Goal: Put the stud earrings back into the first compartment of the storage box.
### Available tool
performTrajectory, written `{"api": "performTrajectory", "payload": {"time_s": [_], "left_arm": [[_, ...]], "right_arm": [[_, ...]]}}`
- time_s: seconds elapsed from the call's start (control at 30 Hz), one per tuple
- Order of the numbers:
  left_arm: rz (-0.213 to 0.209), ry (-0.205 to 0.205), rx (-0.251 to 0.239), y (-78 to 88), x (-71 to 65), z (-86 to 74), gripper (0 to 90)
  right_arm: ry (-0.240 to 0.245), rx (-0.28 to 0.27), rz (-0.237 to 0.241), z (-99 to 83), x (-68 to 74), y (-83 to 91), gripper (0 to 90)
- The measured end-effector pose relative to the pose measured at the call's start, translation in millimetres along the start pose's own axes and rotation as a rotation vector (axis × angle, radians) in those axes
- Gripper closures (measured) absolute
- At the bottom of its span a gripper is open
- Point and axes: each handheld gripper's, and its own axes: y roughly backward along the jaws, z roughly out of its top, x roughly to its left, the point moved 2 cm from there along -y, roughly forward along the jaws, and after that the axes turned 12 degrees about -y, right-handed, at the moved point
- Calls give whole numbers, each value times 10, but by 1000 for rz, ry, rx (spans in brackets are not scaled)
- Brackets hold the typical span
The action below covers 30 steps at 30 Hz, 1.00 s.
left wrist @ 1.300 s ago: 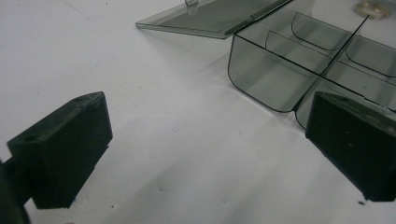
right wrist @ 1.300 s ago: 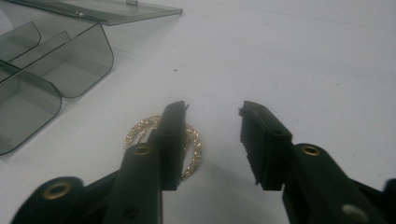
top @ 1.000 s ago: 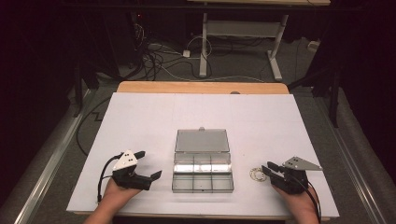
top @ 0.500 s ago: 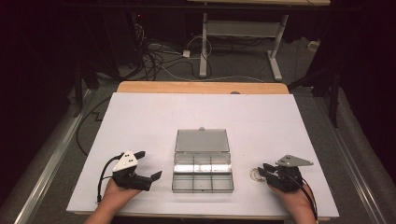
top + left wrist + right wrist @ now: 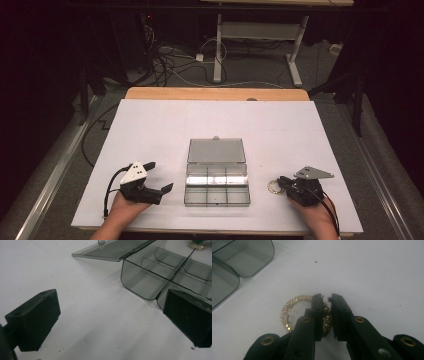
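While the right tongs (image 5: 327, 315) have just been closing on the gold hoop (image 5: 294, 307) near the counter's (image 5: 150, 125) front-right corner, beside the clear box (image 5: 217, 182), the left tongs (image 5: 110, 322) gape empty.

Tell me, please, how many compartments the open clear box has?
6: the clear box holds two rows of three, one row by the hinge, one nearer the person. The lid lies flat behind.
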Motion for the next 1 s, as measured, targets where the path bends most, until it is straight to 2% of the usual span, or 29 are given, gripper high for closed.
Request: {"api": "performTrajectory", "payload": {"time_s": [0.3,0.4,0.5,0.6,0.73,0.87,1.0], "left_arm": [[-5,-2,0,0,-1,0,19],[32,30,10,-2,16,0,21],[34,53,18,-11,35,-3,15],[33,49,22,-14,31,-1,16],[5,41,35,-32,31,3,28],[16,15,36,-31,4,8,30],[13,14,33,-27,4,7,30]], "right_arm": [[10,4,8,-4,13,1,864],[15,1,5,-4,15,3,866],[13,2,15,-5,10,8,866],[7,2,25,-7,13,14,867],[11,-7,31,-7,7,20,867],[3,-19,35,-7,-4,31,867],[-7,-26,43,-5,-17,39,867]]}}
